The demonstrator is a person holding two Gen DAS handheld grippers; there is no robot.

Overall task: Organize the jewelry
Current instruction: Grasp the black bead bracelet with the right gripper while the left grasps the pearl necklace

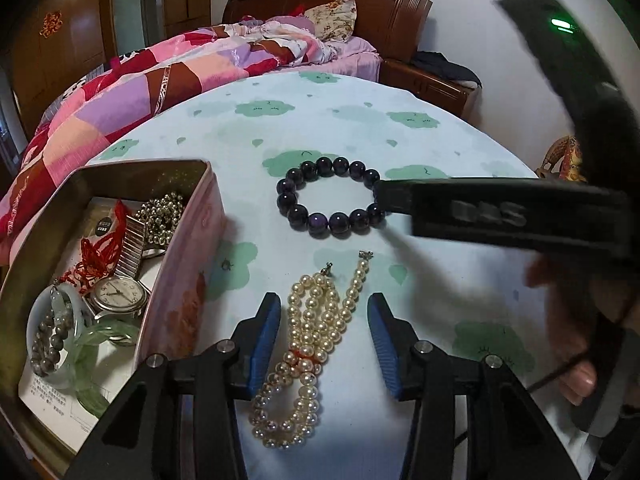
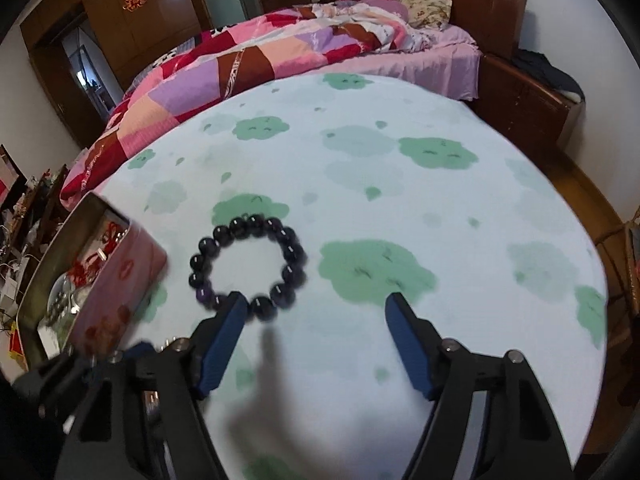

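Note:
A cream pearl necklace lies bunched on the table between the open fingers of my left gripper. A dark purple bead bracelet lies farther out; it also shows in the right wrist view. My right gripper is open and empty, its left fingertip at the bracelet's near edge. In the left wrist view the right gripper's finger reaches the bracelet from the right. A pink tin box on the left holds a watch, jade bangles, bead strands and a red cord.
The round table has a pale cloth with green cloud prints. A bed with a patchwork quilt stands behind it. A wooden wardrobe is at the back left. The tin box also shows at the left in the right wrist view.

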